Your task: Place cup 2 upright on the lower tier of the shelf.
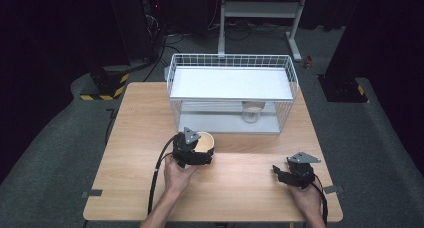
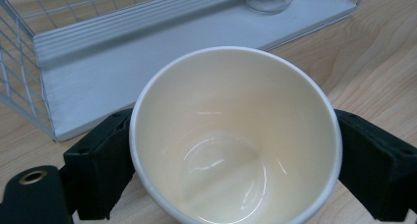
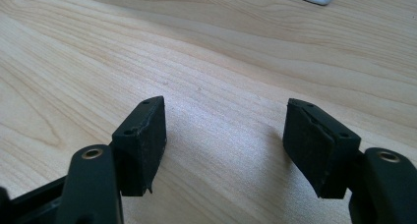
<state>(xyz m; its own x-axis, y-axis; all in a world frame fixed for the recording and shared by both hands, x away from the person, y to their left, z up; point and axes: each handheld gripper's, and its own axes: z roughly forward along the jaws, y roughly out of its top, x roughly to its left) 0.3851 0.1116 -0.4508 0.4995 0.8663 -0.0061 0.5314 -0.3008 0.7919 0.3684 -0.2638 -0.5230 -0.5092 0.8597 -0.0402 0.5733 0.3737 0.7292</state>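
My left gripper (image 1: 196,149) has its fingers (image 2: 101,170) pinching the paper cup (image 2: 236,135), one pad on each side of the wall just under the rim. The cup is upright, mouth up, and empty; in my left gripper view I look straight down into its cream inside. In the high view it sits at the middle of the worktop (image 1: 135,138), just in front of the white wire rack (image 1: 232,93) and apart from it. Whether its base rests on the wood or hangs just above it I cannot tell.

My right gripper (image 1: 295,174) rests low near the worktop's right front, well apart from the cup. Its fingers (image 3: 142,145) are spread wide with nothing between them, bare wood grain beneath.

The rack has a flat upper shelf and a lower tray, and a clear glass jar (image 1: 251,113) stands on the lower tray toward the right. The tray's near edge lies directly ahead of the cup.

As I judge it, the grasp is made and that is the part done. What is left looks like the carry: lifting the cup, bringing it forward to the rack and setting it down there, likely on the lower tray beside the jar.
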